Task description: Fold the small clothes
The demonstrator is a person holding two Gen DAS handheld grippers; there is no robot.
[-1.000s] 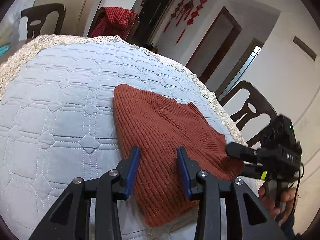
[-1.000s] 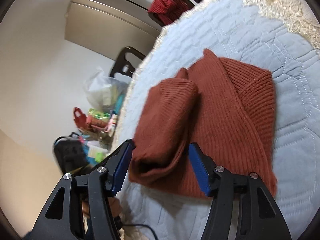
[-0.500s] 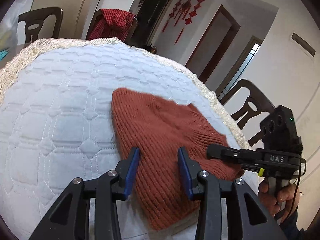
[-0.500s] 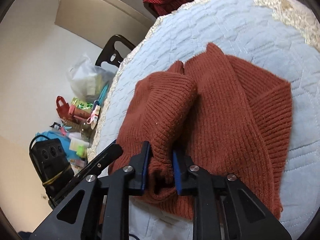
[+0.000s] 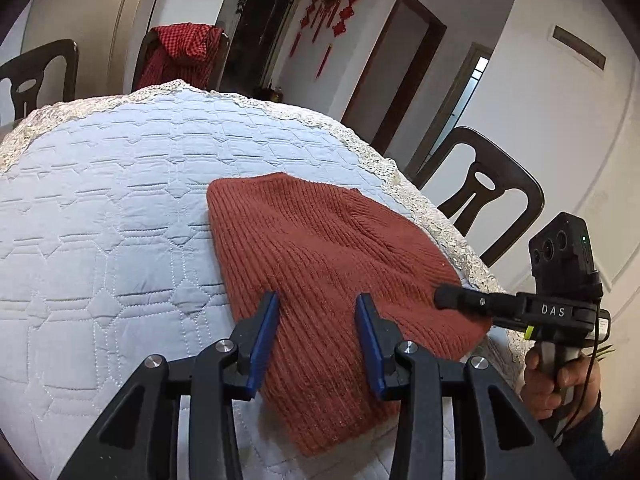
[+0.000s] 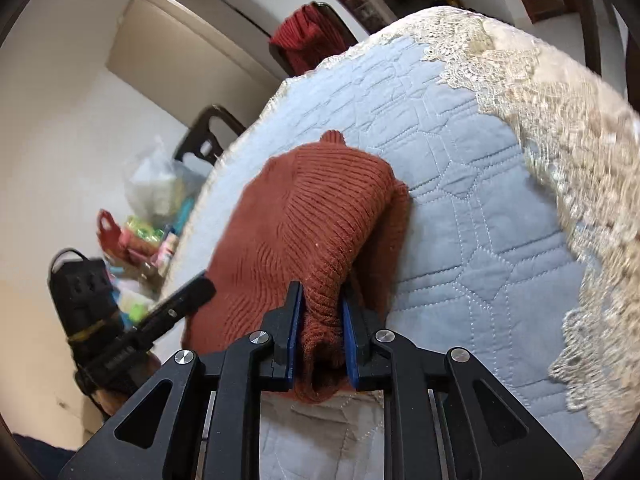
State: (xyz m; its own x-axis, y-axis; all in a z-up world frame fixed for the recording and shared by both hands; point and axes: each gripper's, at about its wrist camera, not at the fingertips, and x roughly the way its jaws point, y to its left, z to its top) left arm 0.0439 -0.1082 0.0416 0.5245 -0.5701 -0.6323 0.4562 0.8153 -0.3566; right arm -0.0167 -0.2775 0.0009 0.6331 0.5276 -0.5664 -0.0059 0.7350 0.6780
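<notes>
A rust-red knitted garment (image 5: 320, 256) lies on the pale blue quilted table cover (image 5: 100, 200). My left gripper (image 5: 316, 320) hovers open over its near part, blue pads apart with nothing pinched between them. My right gripper (image 6: 320, 312) is shut on a bunched, folded edge of the garment (image 6: 316, 216), and the knit rises from the table to its pads. In the left wrist view the right gripper (image 5: 442, 293) reaches in from the right at the garment's edge, held by a hand (image 5: 560, 380). The left gripper's finger (image 6: 192, 292) shows at the left of the right wrist view.
A lace border (image 6: 560, 140) runs round the table's rim. Dark chairs stand around it, one at the right (image 5: 484, 184) and one draped with a red checked cloth (image 5: 180, 52). Bags and clutter (image 6: 156, 192) sit beyond the table's left side.
My right gripper closed on the garment's folded edge and drew it up and across, so the knit now looks bunched. The left gripper shifted slightly and stayed open.
</notes>
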